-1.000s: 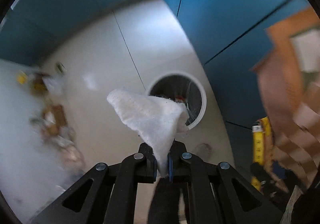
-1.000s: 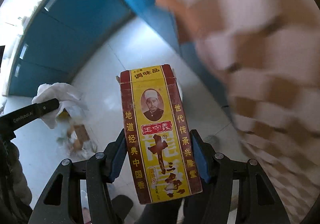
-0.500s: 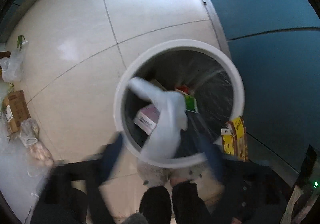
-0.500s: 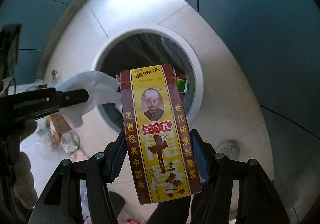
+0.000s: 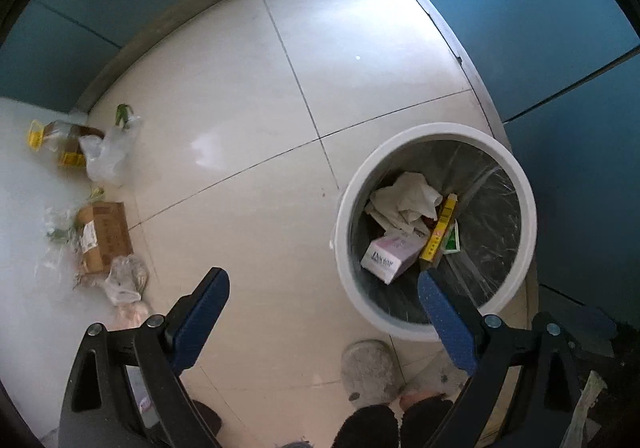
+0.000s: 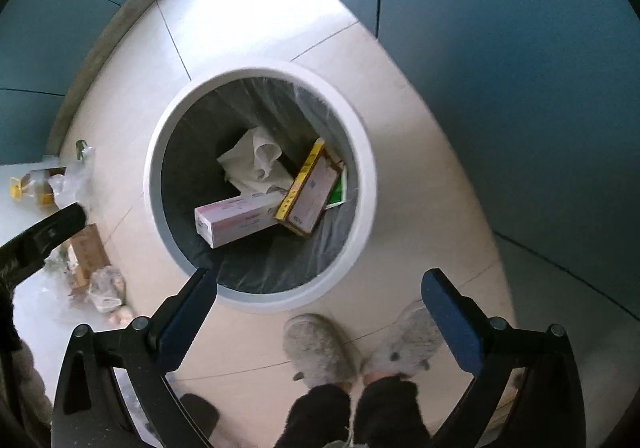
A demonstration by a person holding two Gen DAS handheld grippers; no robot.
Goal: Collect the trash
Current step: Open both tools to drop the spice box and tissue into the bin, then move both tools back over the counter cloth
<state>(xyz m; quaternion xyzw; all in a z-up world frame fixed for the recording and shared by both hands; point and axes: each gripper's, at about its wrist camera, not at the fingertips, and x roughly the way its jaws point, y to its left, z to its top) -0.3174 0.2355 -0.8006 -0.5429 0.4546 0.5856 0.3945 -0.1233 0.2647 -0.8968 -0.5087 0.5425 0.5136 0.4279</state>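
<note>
Pale tiled floor (image 5: 248, 96) bounded by blue cabinet fronts (image 5: 540, 28). We stand in grey slippers (image 6: 320, 348) at the near side of the white lined bin (image 6: 154, 152), centre in the right wrist view. Inside it lie the crumpled tissue (image 6: 252, 160), a pink carton (image 6: 236, 218) and the yellow spice box (image 6: 306, 186). Both the left hand-held gripper (image 5: 322, 308) and the right hand-held gripper (image 6: 318, 308) have just been opening; jaws apart, nothing between them. Left to collect, we judge: cardboard box (image 5: 104, 234), bags (image 5: 108, 154) and bottle (image 5: 52, 136) at far left.
</note>
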